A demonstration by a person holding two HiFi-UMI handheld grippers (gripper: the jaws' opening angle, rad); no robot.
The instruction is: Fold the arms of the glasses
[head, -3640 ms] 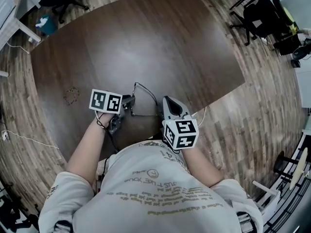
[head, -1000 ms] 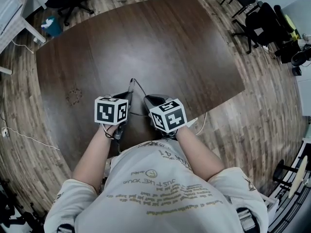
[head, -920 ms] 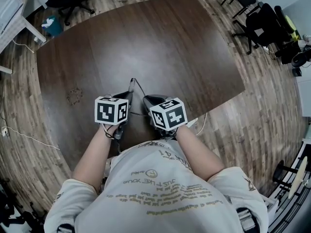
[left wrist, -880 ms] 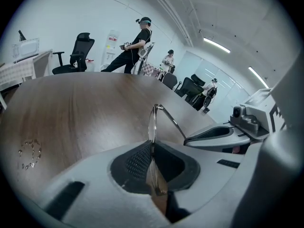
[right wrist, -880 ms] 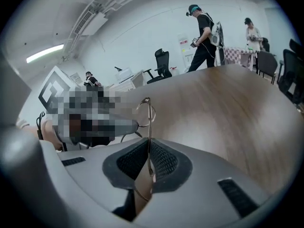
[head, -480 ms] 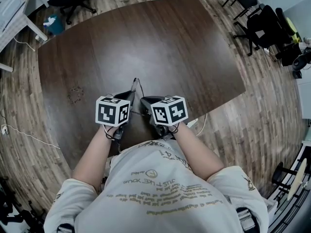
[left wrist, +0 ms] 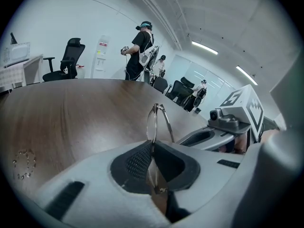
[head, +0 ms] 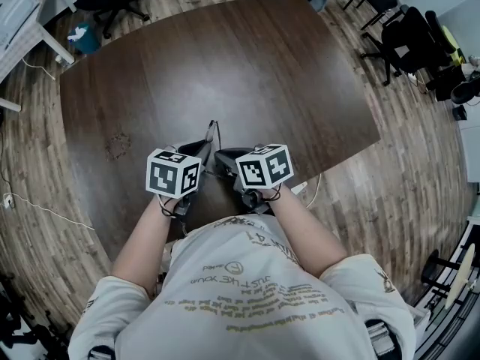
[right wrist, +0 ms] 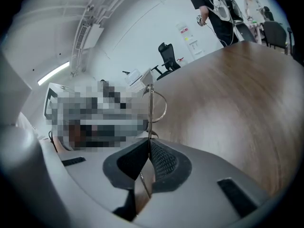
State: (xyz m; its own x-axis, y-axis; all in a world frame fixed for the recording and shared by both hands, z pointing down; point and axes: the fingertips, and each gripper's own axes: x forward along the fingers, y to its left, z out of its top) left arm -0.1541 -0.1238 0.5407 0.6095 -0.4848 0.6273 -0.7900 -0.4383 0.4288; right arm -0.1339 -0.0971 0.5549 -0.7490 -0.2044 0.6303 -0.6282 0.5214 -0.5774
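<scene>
Thin wire-framed glasses (head: 213, 133) hang just above the dark wooden table (head: 247, 73), held between both grippers. My left gripper (head: 201, 148) is shut on the rim of a lens (left wrist: 154, 122), and the frame sticks up edge-on from its pads (left wrist: 137, 159). My right gripper (head: 223, 157) is shut on a thin wire arm (right wrist: 150, 109) that runs straight up out of its pads (right wrist: 162, 161), with a lens ring (right wrist: 161, 111) beside it. The two grippers sit side by side, almost touching; the right gripper (left wrist: 223, 125) also shows in the left gripper view.
A small beaded ring (head: 117, 145) lies on the table to the left, also seen as a beaded ring (left wrist: 23, 158) in the left gripper view. A white cable (head: 310, 185) hangs at the table's near right edge. Office chairs (head: 409, 28) and a standing person (left wrist: 137, 51) are beyond the table.
The right gripper has moved left toward the left one and rolled, bringing the arm it holds in against the frame. The left gripper has stayed about where it was.
</scene>
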